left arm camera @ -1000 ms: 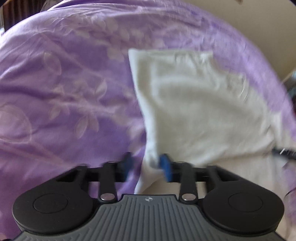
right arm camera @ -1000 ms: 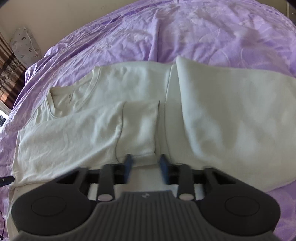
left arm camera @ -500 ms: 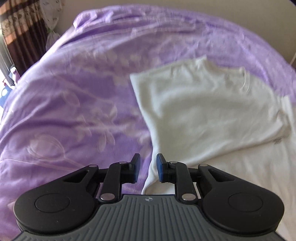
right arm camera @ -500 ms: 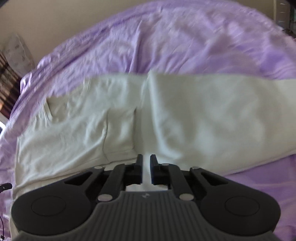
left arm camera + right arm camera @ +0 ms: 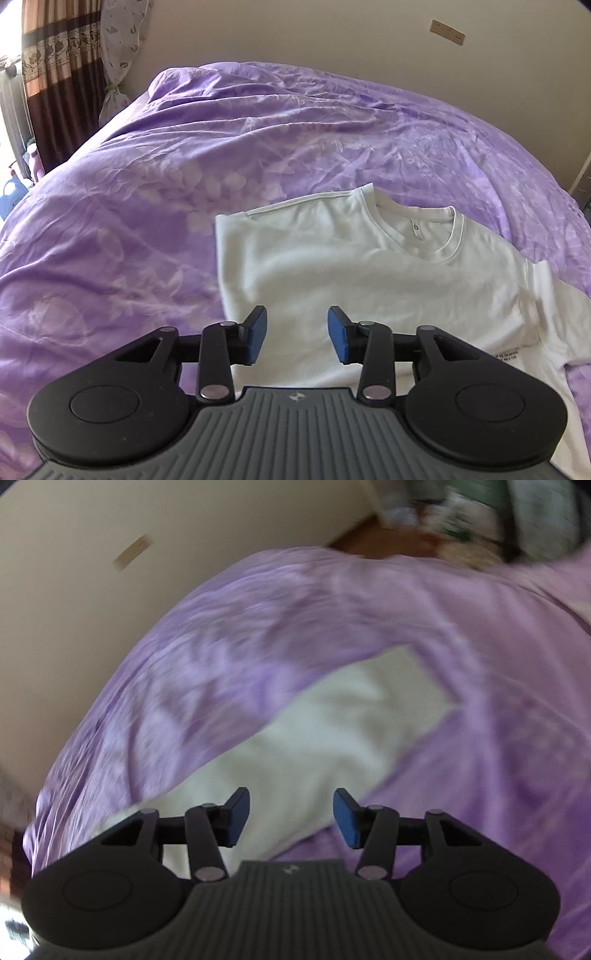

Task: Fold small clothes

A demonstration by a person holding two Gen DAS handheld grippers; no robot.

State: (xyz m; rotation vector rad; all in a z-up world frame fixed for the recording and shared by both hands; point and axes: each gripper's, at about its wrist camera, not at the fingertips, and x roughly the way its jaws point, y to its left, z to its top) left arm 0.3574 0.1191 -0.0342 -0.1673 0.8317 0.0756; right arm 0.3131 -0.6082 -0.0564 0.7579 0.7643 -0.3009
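**Soft shirt, both tongs empty**

The white cotton T-shirt lay partly folded on the purple floral bedspread, just ahead of the left tongs, spread wide. The right tongs gaped too. Light and limp, it seemingly wanted pinching at a folded edge.

Right wrist view is motion-blurred; the white T-shirt shows no detail.

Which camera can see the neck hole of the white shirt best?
The left wrist view. There the shirt is sharp, and its collar shows with a small mark inside. The right wrist view is blurred by motion and shows only a plain white stretch of the shirt on the purple bedcover; no collar is visible.
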